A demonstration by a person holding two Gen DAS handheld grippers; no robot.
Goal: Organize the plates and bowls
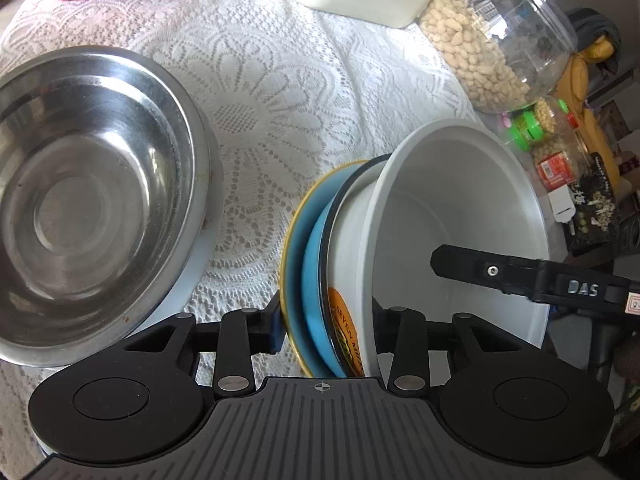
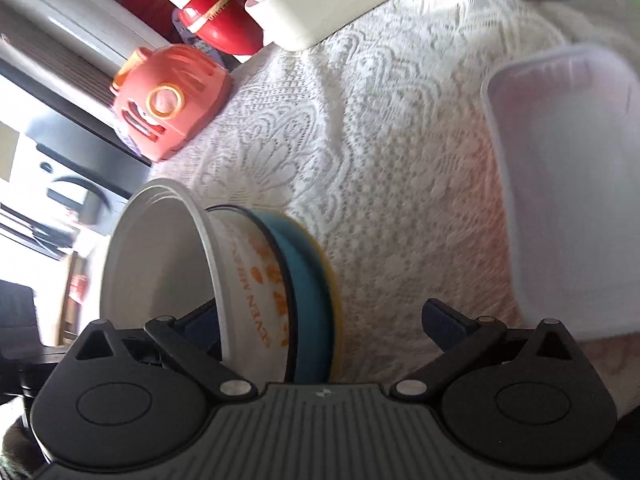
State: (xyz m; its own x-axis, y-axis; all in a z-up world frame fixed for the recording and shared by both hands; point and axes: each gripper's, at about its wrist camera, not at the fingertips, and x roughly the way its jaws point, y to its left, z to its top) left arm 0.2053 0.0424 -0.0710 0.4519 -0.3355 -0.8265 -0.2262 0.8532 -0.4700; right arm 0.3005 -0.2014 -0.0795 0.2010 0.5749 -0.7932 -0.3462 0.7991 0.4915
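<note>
The left tongs (image 1: 326,326) are clamping a tilted stack of nested bowls by its rims: a white bowl (image 1: 460,216) innermost, then a printed bowl (image 1: 352,264), then a blue bowl (image 1: 312,248). The stack is hanging above the lace-covered worktop (image 1: 256,92), beside a steel bowl (image 1: 92,184). The right tongs (image 2: 326,326) are standing wide open around the same stack (image 2: 280,280), near a clear container (image 2: 568,184).

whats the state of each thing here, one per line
left claw: shut on the nested bowl stack
nested bowl stack: tipped on edge, lifted
white bowl: empty, innermost
steel bowl: upright, empty
peanut jar: lidded, partly full
right claw: open
</note>
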